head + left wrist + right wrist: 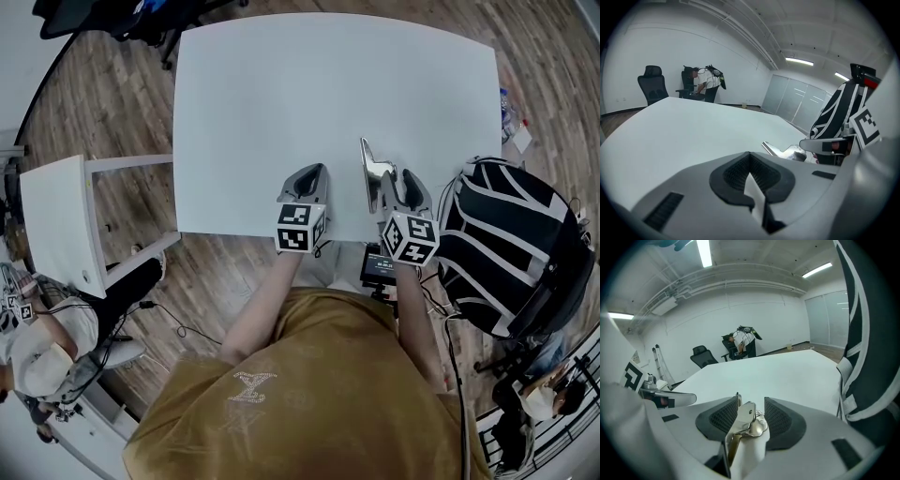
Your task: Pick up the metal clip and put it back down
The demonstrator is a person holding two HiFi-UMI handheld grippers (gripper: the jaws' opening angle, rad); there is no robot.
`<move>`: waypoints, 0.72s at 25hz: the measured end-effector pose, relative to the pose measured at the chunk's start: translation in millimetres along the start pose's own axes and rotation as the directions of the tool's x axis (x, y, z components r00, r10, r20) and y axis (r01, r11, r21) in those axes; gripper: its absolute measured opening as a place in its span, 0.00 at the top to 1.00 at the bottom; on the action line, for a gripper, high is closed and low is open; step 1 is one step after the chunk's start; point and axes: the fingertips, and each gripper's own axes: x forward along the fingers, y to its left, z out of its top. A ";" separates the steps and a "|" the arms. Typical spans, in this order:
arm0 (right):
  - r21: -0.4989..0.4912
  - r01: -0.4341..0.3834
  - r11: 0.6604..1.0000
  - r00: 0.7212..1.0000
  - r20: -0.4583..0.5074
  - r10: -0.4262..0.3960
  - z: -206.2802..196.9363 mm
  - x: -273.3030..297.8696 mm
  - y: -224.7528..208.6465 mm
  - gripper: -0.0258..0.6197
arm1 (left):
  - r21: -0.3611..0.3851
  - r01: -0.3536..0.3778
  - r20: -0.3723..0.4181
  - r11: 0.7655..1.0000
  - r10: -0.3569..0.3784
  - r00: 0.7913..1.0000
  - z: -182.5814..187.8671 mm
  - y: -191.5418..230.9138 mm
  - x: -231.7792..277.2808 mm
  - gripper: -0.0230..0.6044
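Right gripper (751, 403): jaws wide apart, clip between the pads, not squeezed.
Clip (373, 172): on the table by its near edge, far end jutting past the right jaws.
Left gripper (750, 164): jaws together, nothing held, just left of the clip.
Table (328, 84): white.
Chair (511, 244): striped, right of the table.

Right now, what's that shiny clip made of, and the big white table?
Clip: looks like metal with a polished silver finish. It gleams and reflects the lights.
Table: smooth, matte white top, probably laminate or painted board. No grain or glare shows, so I can't be sure.
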 end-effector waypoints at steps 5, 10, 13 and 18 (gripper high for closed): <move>-0.037 -0.005 0.999 1.000 0.018 0.006 8.2 -6.7 3.4 0.71 | 0.004 -0.014 0.033 1.000 0.014 0.999 10.4 0.4 -6.7 0.97; -0.072 0.017 0.997 0.998 0.054 -0.013 18.9 -16.5 6.7 0.71 | 0.006 -0.021 0.074 1.000 0.021 0.997 25.7 -1.8 -15.2 0.97; -0.088 0.018 0.996 0.998 0.069 -0.012 23.1 -22.3 8.4 0.71 | 0.006 -0.025 0.089 1.000 0.024 0.996 30.2 -4.3 -19.1 0.97; -0.087 -0.019 0.996 0.996 0.083 0.026 31.0 -30.9 12.4 0.87 | 0.007 -0.022 0.112 1.000 0.021 0.993 35.2 -10.0 -22.4 0.97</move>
